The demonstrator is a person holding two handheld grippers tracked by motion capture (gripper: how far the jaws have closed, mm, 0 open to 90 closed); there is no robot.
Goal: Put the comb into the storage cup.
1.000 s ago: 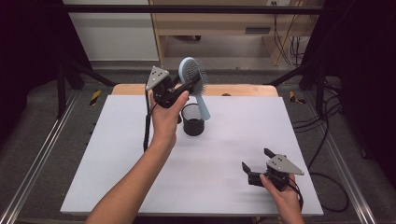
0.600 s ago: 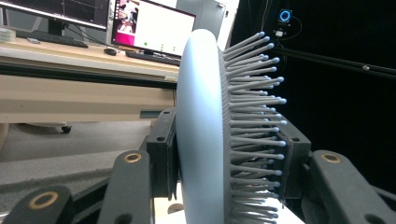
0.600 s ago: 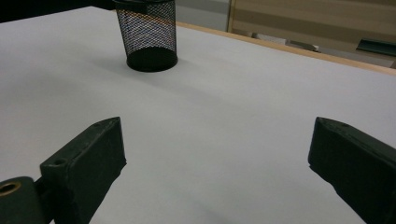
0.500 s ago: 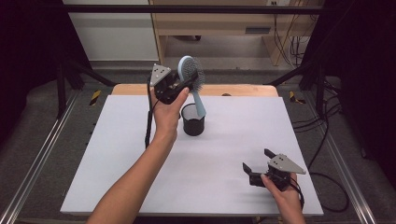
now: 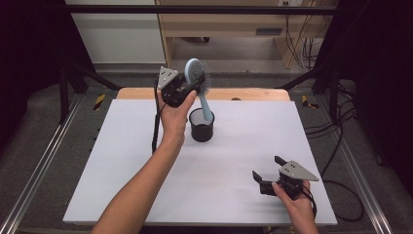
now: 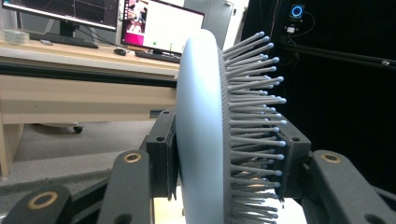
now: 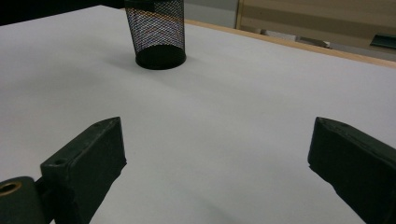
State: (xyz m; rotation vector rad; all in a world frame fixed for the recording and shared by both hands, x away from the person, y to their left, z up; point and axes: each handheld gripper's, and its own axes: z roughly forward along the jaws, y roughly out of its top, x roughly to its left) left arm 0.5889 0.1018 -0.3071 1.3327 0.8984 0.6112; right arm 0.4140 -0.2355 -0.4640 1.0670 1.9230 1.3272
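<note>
The pale blue hairbrush (image 5: 199,80) hung head-up near the desk's (image 5: 122,161) far edge, its handle tip inside the black mesh cup (image 5: 201,126), its head clamped by the left hand-held gripper (image 5: 187,90). The right hand-held gripper (image 5: 267,171) rested wide open and empty near the front right corner.

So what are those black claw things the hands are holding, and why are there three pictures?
They are grippers, tongs with two black jaws that a person squeezes. One picture looks down from above the white table. The other two come from small cameras riding on each gripper. The left gripper is shut on the head of a pale blue hairbrush, with the handle pointing down into a black mesh cup that stands on the table. The right gripper is open, holds nothing, and sits low near the table's front edge, looking across at the cup.
</note>
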